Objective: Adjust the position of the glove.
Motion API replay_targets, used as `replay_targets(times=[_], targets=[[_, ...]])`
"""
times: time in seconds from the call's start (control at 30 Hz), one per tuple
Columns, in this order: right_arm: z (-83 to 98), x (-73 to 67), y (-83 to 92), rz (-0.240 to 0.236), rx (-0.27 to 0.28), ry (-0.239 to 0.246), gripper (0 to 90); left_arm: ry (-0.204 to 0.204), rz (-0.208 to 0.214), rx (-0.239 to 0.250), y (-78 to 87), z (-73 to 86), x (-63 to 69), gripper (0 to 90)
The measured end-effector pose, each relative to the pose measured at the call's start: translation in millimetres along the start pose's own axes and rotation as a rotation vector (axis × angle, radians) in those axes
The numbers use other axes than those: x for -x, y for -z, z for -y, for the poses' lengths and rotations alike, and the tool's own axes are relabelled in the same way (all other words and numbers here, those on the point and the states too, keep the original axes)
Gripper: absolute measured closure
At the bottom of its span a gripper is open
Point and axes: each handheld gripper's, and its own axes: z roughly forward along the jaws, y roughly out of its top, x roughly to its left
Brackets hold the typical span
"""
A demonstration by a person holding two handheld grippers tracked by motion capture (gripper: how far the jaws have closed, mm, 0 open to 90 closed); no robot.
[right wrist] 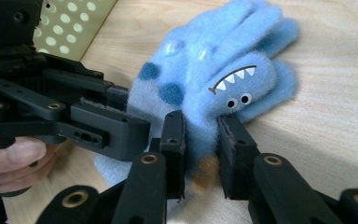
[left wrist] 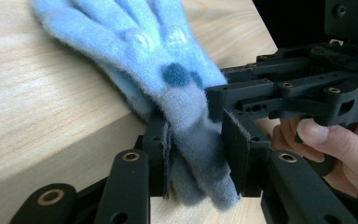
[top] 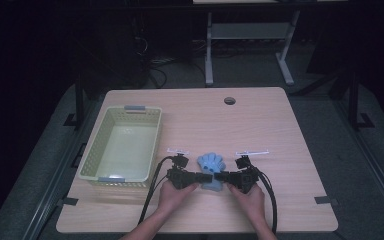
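A fuzzy light-blue glove point(top: 211, 164) with dark blue spots and a toothy cartoon face lies flat on the wooden table point(top: 260, 130), near its front edge. My left gripper point(top: 207, 176) comes at it from the left and my right gripper point(top: 219, 176) from the right, tips almost meeting at the glove's near end. In the left gripper view the glove's grey-blue cuff point(left wrist: 196, 140) is pinched between the left gripper's point(left wrist: 198, 154) pads. In the right gripper view the right gripper's point(right wrist: 200, 144) pads squeeze a fold of the glove point(right wrist: 214, 51) just below the face.
A pale yellow perforated basket point(top: 125, 109) stands at the table's left, with nothing inside. A round cable hole point(top: 229, 100) sits near the far edge. Two white labels lie behind the grippers. Black cables trail back past each forearm.
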Motion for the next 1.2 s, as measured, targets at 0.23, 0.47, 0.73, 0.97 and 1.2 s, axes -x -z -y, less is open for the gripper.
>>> replay_targets(times=[0.23,0.47,0.73,0.97,1.2], targets=[[1.2,5.1,0.1,-0.034,0.007,-0.026,78.1,0.05,0.074,0.004,-1.8,0.6,-10.9,70.5],[0.8,7.2,3.6,-0.045,0.01,-0.03,79.8,0.038,0.084,0.012,-2.1,-1.6,-10.2,73.7],[-0.3,6.1,7.9,-0.055,0.033,-0.024,80.9,0.023,0.085,0.006,-0.6,-5.0,-7.4,74.9],[-1.2,2.5,13.9,-0.058,0.042,-0.018,80.9,0.003,0.093,0.012,2.5,-8.2,-2.2,75.0],[-6.0,-2.7,21.2,-0.07,0.066,-0.001,80.8,-0.027,0.098,0.027,9.7,-13.0,5.0,74.9]])
